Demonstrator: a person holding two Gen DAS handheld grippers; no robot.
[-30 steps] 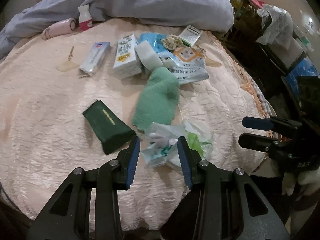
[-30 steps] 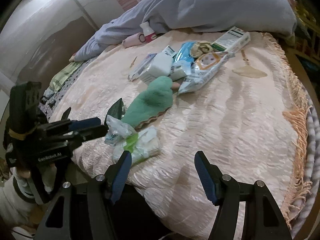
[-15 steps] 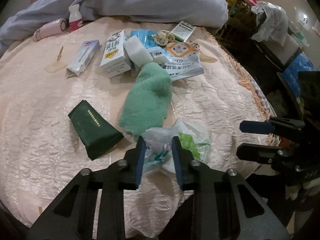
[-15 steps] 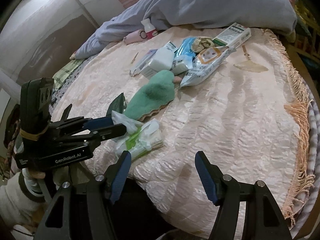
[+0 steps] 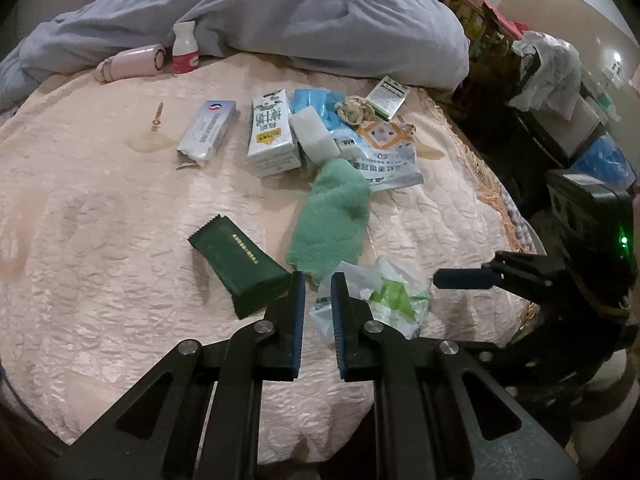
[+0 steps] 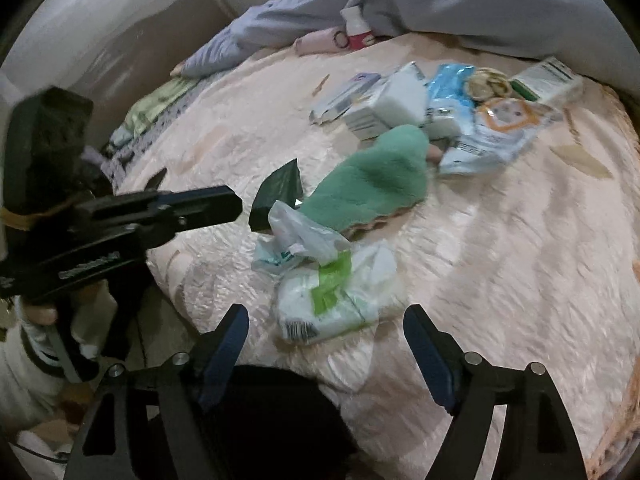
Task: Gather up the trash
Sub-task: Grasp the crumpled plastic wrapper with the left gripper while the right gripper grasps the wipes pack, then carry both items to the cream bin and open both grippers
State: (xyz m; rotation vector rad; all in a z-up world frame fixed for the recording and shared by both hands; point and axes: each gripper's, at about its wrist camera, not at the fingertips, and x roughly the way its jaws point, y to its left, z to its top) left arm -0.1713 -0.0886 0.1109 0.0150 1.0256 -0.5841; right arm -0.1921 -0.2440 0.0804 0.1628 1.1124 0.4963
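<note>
We look down at a pink cover (image 5: 100,240) strewn with trash. At its near edge lie a crumpled thin bag (image 6: 300,232) and, touching it on the near side, a soft white-and-green pack (image 6: 336,292). Just far of them is a green cloth (image 5: 332,220), with a dark green wrapper (image 5: 240,268) to its left. Cartons (image 5: 272,136) and packets cluster farther off, before a grey duvet (image 5: 280,20).

The left tool (image 5: 316,280) has its jaws drawn almost together, and we see nothing between them. The right tool (image 6: 326,312) is wide and its jaws are opening. The pack lies just ahead of them, not between the pads.

We judge the bag and pack light, limp and a little slippery. They would crush and not break. A pinch on the bag's raised bunched top, or across the pack's folded middle, should hold best. A grip on a loose edge may slip.

The right view shows the left tool's tip stopping short of the bag, with a gap between. In the left view the tool hides that gap. The left view alone shows the whole wrapper and the cartons' faces.
</note>
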